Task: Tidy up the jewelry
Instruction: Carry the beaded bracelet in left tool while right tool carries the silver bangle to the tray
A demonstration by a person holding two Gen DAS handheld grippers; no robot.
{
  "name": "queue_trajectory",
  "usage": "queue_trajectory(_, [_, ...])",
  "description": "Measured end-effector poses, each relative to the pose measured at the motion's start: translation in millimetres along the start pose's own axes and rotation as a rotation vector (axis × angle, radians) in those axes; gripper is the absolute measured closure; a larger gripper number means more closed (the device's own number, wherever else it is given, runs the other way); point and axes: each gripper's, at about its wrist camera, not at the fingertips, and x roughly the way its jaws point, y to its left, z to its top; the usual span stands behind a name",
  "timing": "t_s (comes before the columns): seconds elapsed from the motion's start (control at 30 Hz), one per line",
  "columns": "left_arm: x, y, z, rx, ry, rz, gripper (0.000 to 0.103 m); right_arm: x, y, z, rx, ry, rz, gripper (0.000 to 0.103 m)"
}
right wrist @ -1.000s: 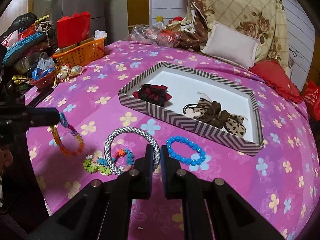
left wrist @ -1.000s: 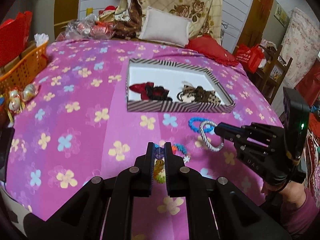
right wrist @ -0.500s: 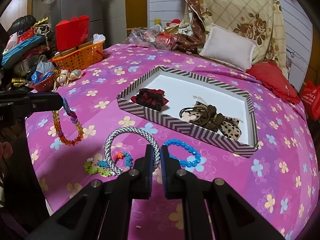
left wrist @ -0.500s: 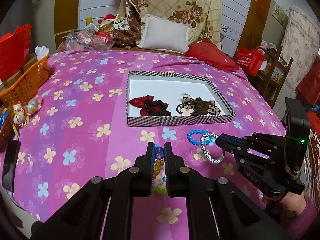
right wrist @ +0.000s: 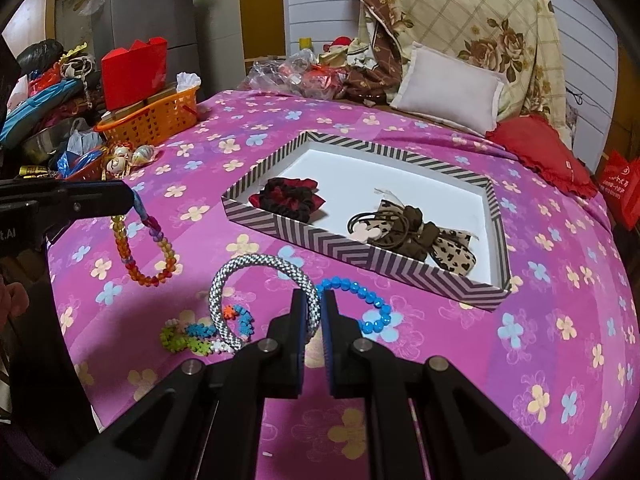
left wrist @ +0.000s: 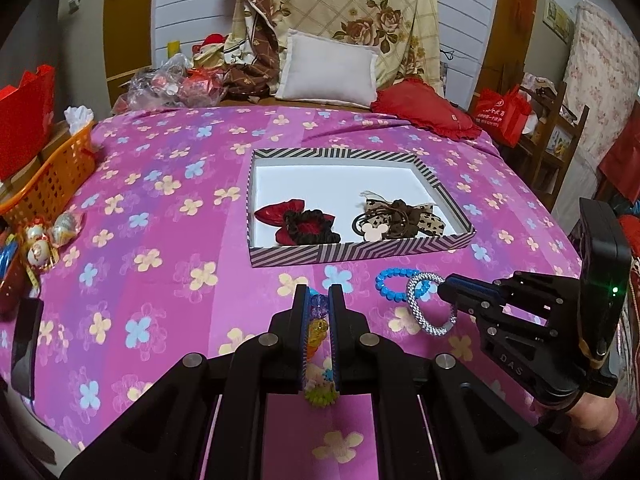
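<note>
In the left wrist view, my left claw (left wrist: 319,300) is closed on the amber bracelet (left wrist: 316,326), which hangs between the two fingers. Compared with one second ago, I have lifted it: the box (left wrist: 360,251) now sits lower in the picture and the bedspread (left wrist: 160,240) is farther below the fingers. My right claw (left wrist: 442,294) comes in from the right and it holds the silver bracelet (left wrist: 430,308), which is also higher above the cloth than before. The blue bracelet (left wrist: 394,284) lies on the bedspread just in front of the box. Inside the box there are two things: one red scrunchie (left wrist: 298,226) on the left and one leopard bow (left wrist: 400,220) on the right, apart from each other. The orange basket (left wrist: 52,176) stands at the left edge.

In the right wrist view, my right claw (right wrist: 313,308) is shut on the silver bracelet (right wrist: 224,280), and the loop arches up to the left. The left claw (right wrist: 130,196) holds the amber bracelet (right wrist: 144,248) in the air; earlier this one hung nearer to the cloth. The blue bracelet (right wrist: 360,304) and the flower bracelet (right wrist: 200,332) lie on the bedspread (right wrist: 560,320). I count four bracelets: two held, two lying. The box (right wrist: 360,254) holds the same scrunchie (right wrist: 288,198) and bow (right wrist: 416,232).
</note>
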Motion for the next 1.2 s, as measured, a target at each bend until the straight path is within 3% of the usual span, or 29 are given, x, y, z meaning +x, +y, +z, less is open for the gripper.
queue_trajectory(0.7, [17, 1, 6, 0.009, 0.015, 0.024, 0.103, 16, -14, 0, 0.032, 0.036, -0.002, 0.096])
queue_trajectory(1.2, [33, -9, 43, 0.053, -0.007, 0.047, 0.103, 31, -31, 9, 0.052, 0.053, -0.016, 0.096])
